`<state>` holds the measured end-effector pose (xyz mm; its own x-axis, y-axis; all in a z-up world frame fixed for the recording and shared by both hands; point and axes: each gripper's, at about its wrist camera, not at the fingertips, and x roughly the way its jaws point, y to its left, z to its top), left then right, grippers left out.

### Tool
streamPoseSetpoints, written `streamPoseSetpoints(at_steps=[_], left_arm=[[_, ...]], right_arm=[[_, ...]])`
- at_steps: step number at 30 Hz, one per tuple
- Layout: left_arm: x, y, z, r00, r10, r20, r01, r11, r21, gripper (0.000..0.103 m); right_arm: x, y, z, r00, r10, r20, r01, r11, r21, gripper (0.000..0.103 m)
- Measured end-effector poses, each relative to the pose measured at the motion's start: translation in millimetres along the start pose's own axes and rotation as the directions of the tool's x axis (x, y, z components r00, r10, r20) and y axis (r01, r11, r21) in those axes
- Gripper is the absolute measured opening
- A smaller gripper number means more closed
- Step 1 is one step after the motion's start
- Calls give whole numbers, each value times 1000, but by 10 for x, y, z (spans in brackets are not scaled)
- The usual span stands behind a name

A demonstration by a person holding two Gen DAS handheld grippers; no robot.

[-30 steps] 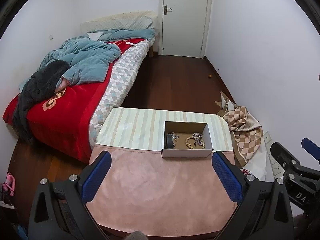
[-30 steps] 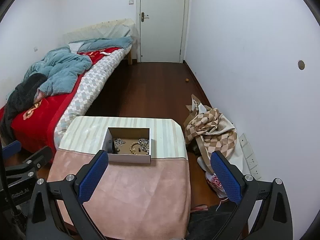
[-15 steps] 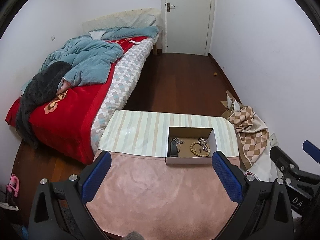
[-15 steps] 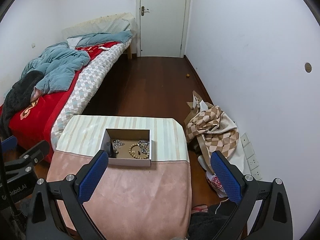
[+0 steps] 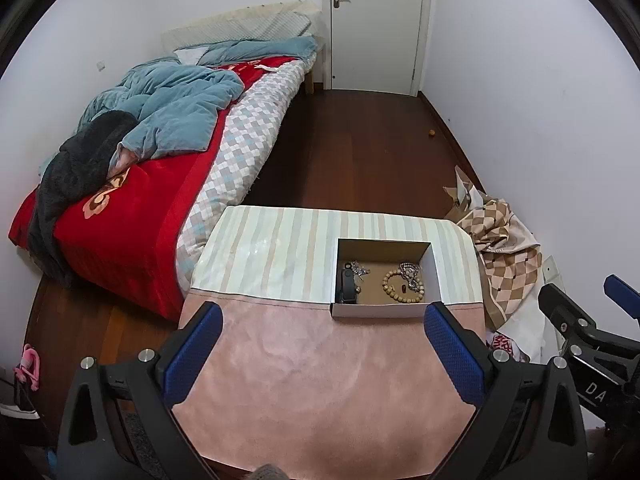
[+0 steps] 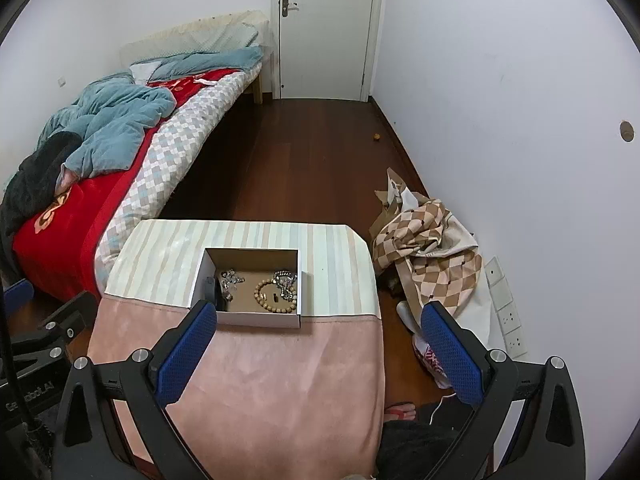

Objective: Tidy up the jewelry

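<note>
A small white cardboard box (image 5: 376, 311) stands on the table where the pink cloth meets the striped cloth; it also shows in the right wrist view (image 6: 256, 319). Inside lie a wooden bead bracelet (image 5: 400, 287), a silver chain (image 5: 411, 273), a black watch (image 5: 349, 286) and small silver pieces (image 5: 358, 269). The bracelet (image 6: 276, 296) and silver pieces (image 6: 231, 278) show in the right wrist view too. My left gripper (image 5: 322, 350) is open and empty, above the pink cloth short of the box. My right gripper (image 6: 316, 346) is open and empty, near the box's front right.
The table (image 5: 320, 392) has a pink cloth in front and a striped cloth (image 5: 272, 254) behind. A bed (image 5: 152, 152) with red and blue bedding stands left. A checked cloth pile (image 5: 500, 240) lies on the floor right, by the wall. A door (image 5: 376, 24) is at the far end.
Both grippers have risen and tilted, so the table and box sit lower and nearer in both views. Both stay open. The box contents have not moved.
</note>
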<state>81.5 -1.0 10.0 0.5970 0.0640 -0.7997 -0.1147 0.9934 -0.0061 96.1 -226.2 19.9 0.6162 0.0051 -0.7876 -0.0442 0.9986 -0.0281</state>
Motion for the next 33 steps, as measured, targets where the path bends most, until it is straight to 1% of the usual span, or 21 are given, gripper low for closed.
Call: streamPoseSetpoints(at_steps=[33], left_arm=[[-4,-31,-15,1000,-17,-16,17,1000,6,103]], right_arm=[[-35,-13,-42,1000,-5,6,5,1000,-3,103]])
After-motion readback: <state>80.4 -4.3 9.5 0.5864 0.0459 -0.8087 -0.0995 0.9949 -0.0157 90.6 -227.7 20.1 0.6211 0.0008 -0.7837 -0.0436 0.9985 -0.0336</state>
